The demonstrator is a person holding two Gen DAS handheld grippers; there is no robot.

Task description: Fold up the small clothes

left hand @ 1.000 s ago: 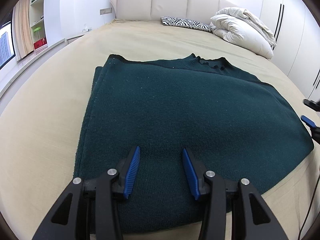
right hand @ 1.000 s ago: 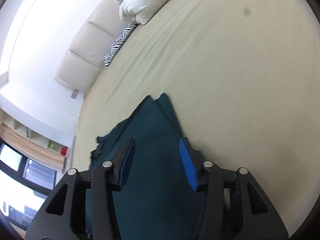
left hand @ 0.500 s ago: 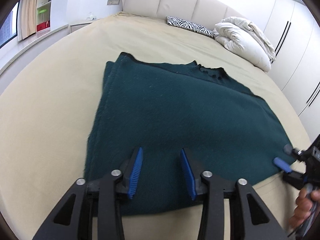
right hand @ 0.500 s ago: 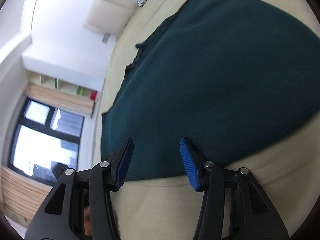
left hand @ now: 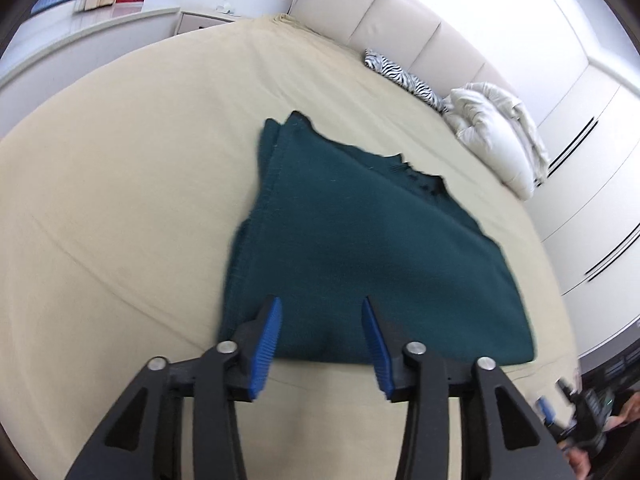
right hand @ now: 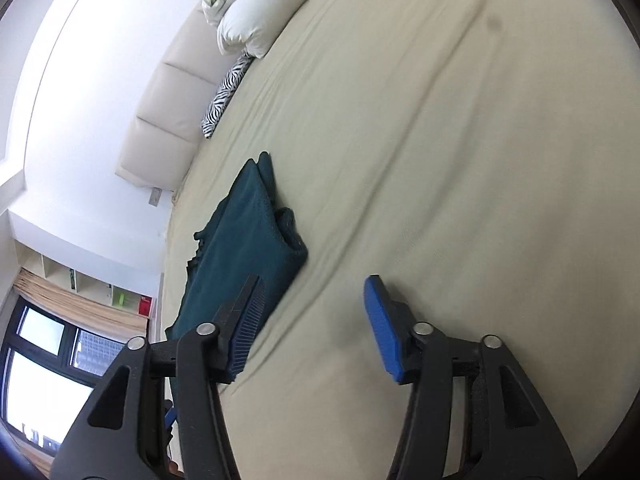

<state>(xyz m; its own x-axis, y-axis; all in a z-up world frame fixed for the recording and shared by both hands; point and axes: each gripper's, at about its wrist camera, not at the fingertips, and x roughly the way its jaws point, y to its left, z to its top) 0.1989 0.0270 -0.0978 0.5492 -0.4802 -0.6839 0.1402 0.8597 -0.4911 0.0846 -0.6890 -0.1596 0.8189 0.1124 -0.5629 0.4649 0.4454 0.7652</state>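
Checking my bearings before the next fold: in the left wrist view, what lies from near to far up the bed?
Left gripper → green sweater → bare sheet → zebra pillow → headboard.

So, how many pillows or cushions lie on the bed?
2: a zebra-print cushion against the headboard, and a white pillow bundled with a duvet beside it. More may be hidden in the bundle.

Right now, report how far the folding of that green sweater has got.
Done: the green sweater lies folded in layers on the beige bed, edges stacked along one side. In hand: nothing; the left gripper and right gripper both have open, empty jaws. Left: possibly one further fold.
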